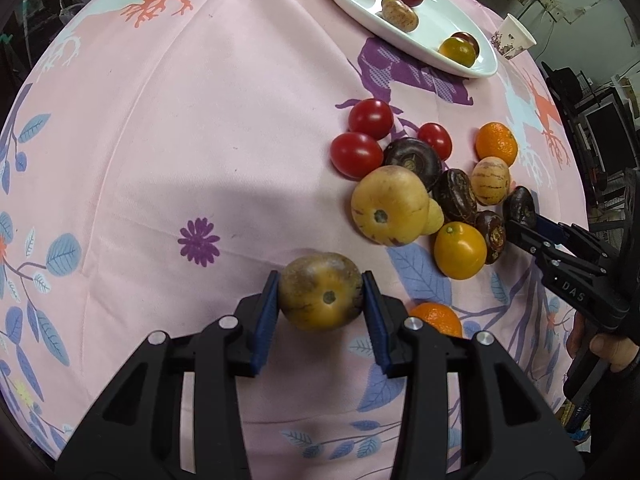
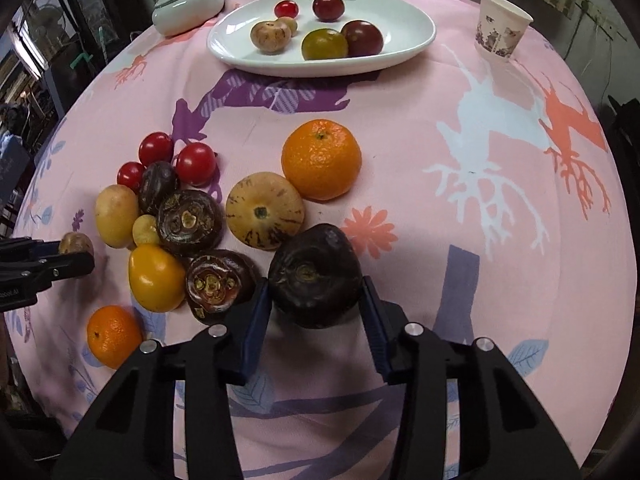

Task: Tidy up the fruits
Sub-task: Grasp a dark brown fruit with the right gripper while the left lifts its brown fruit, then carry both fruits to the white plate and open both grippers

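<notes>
Already both grippers have a fruit between their pads. On the left, the left gripper (image 1: 320, 298) is clamped on a yellow-brown striped fruit (image 1: 321, 296), held by its round sides just beside a small orange (image 1: 437, 317) on the pink tablecloth (image 1: 160, 160). Such a round, smooth skin could roll out of the pads if the hand tilts, and a harder squeeze would likely bruise it.

Further right sits the loose heap: red tomatoes (image 2: 195, 163), a pale striped fruit (image 2: 264, 210) and a dark chestnut (image 2: 218, 282). The right gripper (image 2: 316, 298) is closed on a dark round fruit (image 2: 314, 274) that lies very near that chestnut, so lifting may nudge the heap and set the round ones rolling.

The white dish (image 2: 416, 46), already holding several fruits, lies well apart at the far side; dropping more in could knock those out.
</notes>
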The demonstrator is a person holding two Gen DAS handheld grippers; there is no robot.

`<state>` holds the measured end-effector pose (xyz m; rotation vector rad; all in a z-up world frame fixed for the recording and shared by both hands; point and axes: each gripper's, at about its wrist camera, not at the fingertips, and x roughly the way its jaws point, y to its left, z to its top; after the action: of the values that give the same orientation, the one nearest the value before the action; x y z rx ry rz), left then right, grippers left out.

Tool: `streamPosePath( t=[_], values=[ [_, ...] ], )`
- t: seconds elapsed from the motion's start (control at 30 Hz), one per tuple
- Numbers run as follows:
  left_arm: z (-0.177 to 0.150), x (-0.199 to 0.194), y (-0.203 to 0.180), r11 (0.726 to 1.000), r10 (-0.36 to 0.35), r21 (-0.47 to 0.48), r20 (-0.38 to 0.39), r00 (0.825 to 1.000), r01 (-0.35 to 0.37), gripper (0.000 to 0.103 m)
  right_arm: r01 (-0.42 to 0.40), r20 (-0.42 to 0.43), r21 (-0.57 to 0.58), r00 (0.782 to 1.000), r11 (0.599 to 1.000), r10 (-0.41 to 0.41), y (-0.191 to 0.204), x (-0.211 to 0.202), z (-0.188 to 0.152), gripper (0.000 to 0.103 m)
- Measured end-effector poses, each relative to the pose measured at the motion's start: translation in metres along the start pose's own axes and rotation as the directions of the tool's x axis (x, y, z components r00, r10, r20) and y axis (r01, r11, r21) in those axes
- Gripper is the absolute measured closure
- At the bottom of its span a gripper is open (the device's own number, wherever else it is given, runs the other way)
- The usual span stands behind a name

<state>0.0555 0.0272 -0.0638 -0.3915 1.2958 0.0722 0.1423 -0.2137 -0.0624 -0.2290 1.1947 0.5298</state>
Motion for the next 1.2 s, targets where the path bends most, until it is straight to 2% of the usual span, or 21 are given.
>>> streamPosePath(
  t=[0.33, 0.47, 0.67, 0.87, 1.03, 1.2],
  values=[
    [0.005, -0.020, -0.010, 0.999, -0.015, 0.030, 0.048, 0.999, 0.014, 0.062, -0.064, 0.050, 0.134, 0.997, 0.989, 0.058, -0.027, -0.037, -0.016, 0.058],
    [0.014, -0.029, -0.015, 0.999, -0.026, 0.045, 0.067, 0.997, 0.023, 0.062, -0.090, 0.078, 0.151, 0.994, 0.984, 0.078, -0.030, -0.048, -0.010, 0.058],
    [0.040, -0.042, -0.023, 0.997, -0.044, 0.066, 0.109, 0.993, 0.037, 0.062, -0.130, 0.148, 0.140, 0.983, 0.982, 0.109, -0.028, -0.065, 0.022, 0.058],
    [0.082, -0.050, -0.033, 0.995, -0.066, 0.082, 0.160, 0.985, 0.053, 0.062, -0.134, 0.203, 0.122, 0.973, 0.984, 0.107, -0.030, -0.068, 0.061, 0.058],
    [0.129, -0.050, -0.038, 0.995, -0.062, 0.091, 0.215, 0.975, 0.043, 0.062, -0.122, 0.219, 0.126, 0.971, 0.985, 0.092, -0.040, -0.053, 0.098, 0.058],
    [0.176, -0.034, -0.042, 0.995, -0.060, 0.087, 0.233, 0.971, 0.041, 0.062, -0.129, 0.214, 0.135, 0.972, 0.982, 0.098, -0.049, -0.025, 0.138, 0.058]
  ],
)
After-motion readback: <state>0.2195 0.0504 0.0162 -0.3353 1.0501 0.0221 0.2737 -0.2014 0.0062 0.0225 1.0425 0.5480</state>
